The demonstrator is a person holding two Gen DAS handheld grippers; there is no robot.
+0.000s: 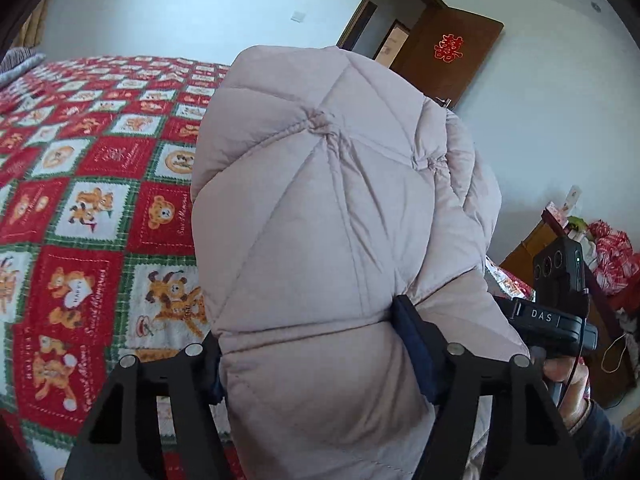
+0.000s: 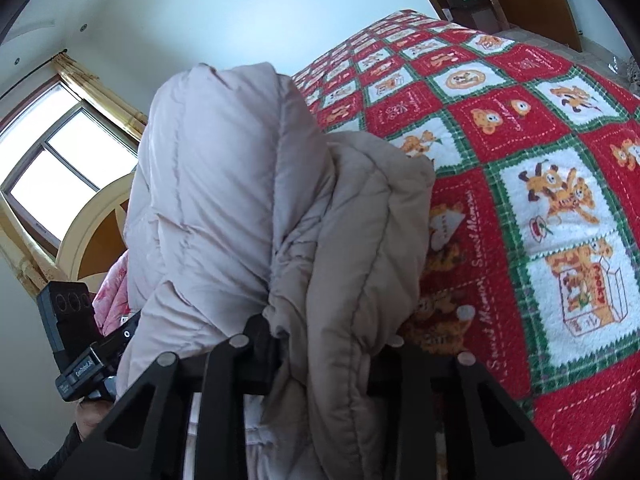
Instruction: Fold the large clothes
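A pale pink quilted down jacket (image 1: pixel 320 220) is held up in the air over the bed. My left gripper (image 1: pixel 316 360) is shut on a thick fold of it, fabric bulging between and over the fingers. In the right wrist view the same jacket (image 2: pixel 224 184) hangs over my right gripper (image 2: pixel 320 356), which is shut on a bunched beige-pink fold. The right gripper body (image 1: pixel 556 320) shows at the right of the left wrist view. The left gripper body (image 2: pixel 80 344) shows at the lower left of the right wrist view.
A bed with a red, green and white bear-pattern blanket (image 1: pixel 88 208) lies below and beyond; it also shows in the right wrist view (image 2: pixel 520 160). A brown door (image 1: pixel 448 56) stands open at the back. A cluttered wooden stand (image 1: pixel 580 260) is at right. A window (image 2: pixel 60 168) is at left.
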